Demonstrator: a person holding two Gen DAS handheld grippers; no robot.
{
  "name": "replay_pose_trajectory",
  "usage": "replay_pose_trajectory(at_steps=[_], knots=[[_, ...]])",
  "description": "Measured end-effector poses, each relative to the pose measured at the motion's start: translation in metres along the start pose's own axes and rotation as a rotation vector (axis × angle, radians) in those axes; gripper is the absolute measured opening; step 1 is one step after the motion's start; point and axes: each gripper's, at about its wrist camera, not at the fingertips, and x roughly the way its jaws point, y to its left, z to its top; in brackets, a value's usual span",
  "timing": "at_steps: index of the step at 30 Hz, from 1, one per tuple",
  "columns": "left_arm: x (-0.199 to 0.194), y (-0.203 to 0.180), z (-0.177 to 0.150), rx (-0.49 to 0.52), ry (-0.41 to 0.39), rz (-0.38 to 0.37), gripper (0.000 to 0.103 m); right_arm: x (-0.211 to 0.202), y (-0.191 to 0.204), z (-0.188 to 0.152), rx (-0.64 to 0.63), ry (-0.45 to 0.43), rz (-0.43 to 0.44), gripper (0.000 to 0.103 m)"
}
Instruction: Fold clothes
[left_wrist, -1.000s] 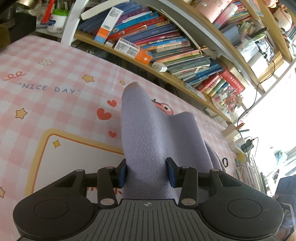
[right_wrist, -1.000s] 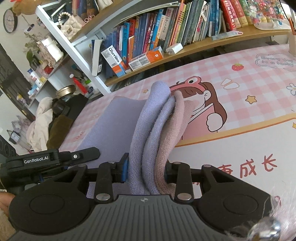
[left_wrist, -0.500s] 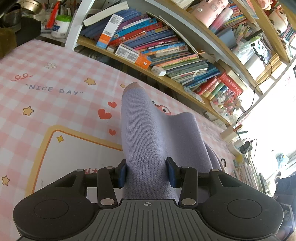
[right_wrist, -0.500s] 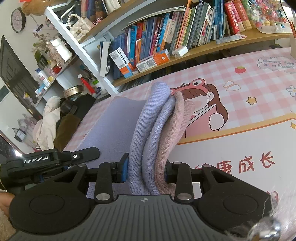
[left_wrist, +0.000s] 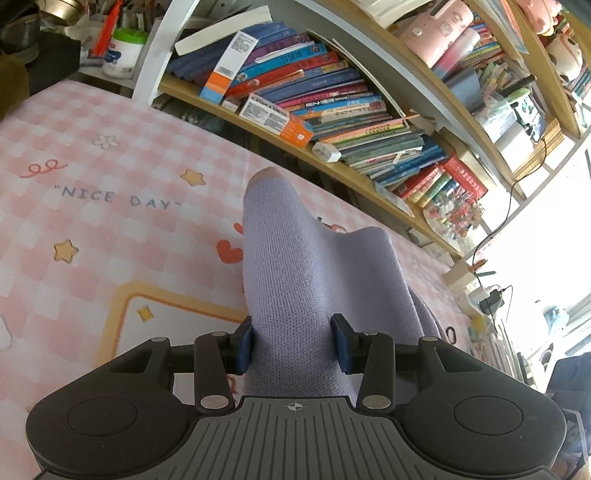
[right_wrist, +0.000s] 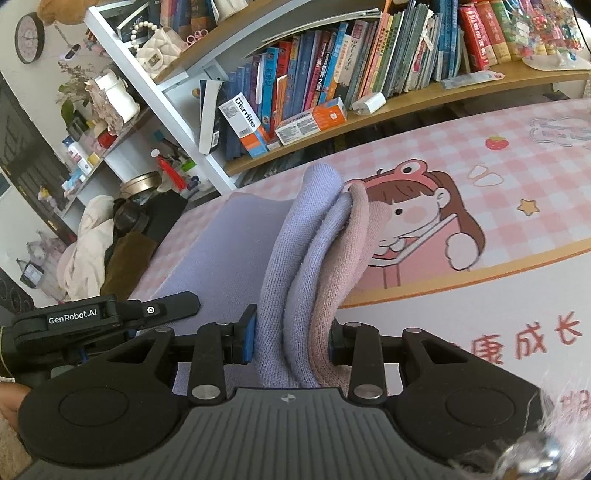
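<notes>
My left gripper (left_wrist: 293, 341) pinches the lilac garment (left_wrist: 295, 273), and my right gripper (right_wrist: 291, 341) pinches its bunched layers, lifted above the tabletop (right_wrist: 461, 314). I judge folding is half done; laying flat remains.

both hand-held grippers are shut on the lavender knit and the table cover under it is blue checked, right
Not quite: the table cover is pink checked, not blue, as the left wrist view shows. The rest holds: the left hand-held gripper and the right hand-held gripper are each shut on the lavender knit.
</notes>
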Motion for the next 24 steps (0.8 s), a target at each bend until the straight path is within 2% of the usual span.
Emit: replay_pose_trajectory(at_steps=[8, 24], knots=[[0.003, 0.035, 0.028, -0.018, 0.002, -0.023, 0.041, 0.030, 0.024, 0.010, -0.010, -0.007, -0.002, 0.031], [0.017, 0.083, 0.097, 0.006, -0.056, -0.056, 0.041, 0.097, 0.061, 0.065, -0.056, -0.046, 0.037, 0.031]])
